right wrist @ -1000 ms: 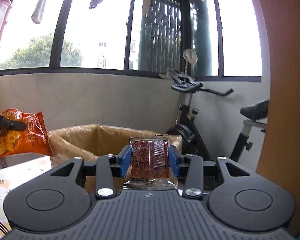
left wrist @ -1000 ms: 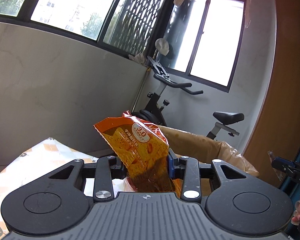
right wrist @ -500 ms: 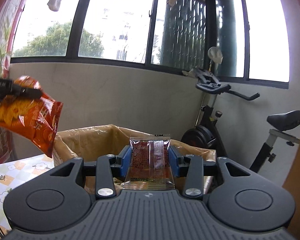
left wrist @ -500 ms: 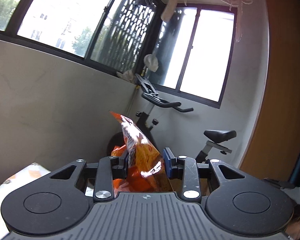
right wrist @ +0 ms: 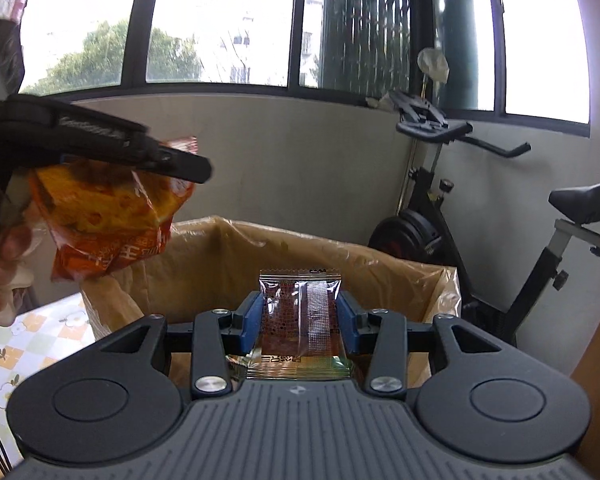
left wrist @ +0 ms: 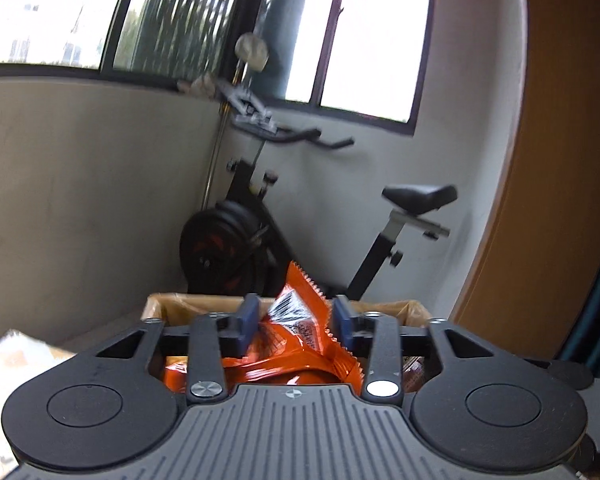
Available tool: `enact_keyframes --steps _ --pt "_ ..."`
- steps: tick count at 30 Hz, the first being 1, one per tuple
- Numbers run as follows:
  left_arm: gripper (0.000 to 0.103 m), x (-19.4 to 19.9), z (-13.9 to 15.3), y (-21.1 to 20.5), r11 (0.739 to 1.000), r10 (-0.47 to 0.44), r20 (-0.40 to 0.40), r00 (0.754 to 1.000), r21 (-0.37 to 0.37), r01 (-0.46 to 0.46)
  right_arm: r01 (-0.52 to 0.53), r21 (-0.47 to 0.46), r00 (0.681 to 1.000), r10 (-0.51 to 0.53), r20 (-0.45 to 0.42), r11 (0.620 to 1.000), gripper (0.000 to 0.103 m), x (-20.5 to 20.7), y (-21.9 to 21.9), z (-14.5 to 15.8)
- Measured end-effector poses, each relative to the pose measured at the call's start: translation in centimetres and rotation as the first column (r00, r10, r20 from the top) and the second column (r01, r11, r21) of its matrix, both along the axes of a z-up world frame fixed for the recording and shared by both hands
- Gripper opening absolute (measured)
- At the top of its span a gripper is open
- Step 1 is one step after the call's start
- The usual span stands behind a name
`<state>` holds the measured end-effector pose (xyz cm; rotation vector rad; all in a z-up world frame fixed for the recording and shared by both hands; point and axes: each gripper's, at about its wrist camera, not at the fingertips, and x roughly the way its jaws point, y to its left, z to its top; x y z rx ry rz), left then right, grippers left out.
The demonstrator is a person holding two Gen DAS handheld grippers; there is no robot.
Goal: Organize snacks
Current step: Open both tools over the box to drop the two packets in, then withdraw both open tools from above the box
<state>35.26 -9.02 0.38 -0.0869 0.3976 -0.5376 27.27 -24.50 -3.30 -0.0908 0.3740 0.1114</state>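
Left tongs (left wrist: 296, 322) opening, orange bag (left wrist: 300, 344) now over box (left wrist: 414, 310).

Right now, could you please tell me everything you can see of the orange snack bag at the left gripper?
The orange snack bag is a crinkly, glossy foil pouch with serrated edges, printed with pictured snacks and white lettering. It sits tilted and crumpled between the pads of the left gripper, whose jaws are opening. It hangs over the plastic-lined cardboard box. Whether the pads still press it is unclear.
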Motion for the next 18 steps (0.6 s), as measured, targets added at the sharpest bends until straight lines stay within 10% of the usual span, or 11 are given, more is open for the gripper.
enact_keyframes --steps 6,18 --pt "0.075 1.5 -0.7 1.2 1.0 0.028 -0.057 0.998 -0.001 -0.028 0.019 0.005 0.999 -0.019 -0.034 1.0 0.064 0.2 0.0 -0.2" --pt "0.075 0.7 0.2 1.6 1.0 0.029 -0.028 0.999 0.0 -0.029 0.022 -0.003 0.999 -0.022 -0.031 1.0 0.067 -0.6 0.4 0.0"
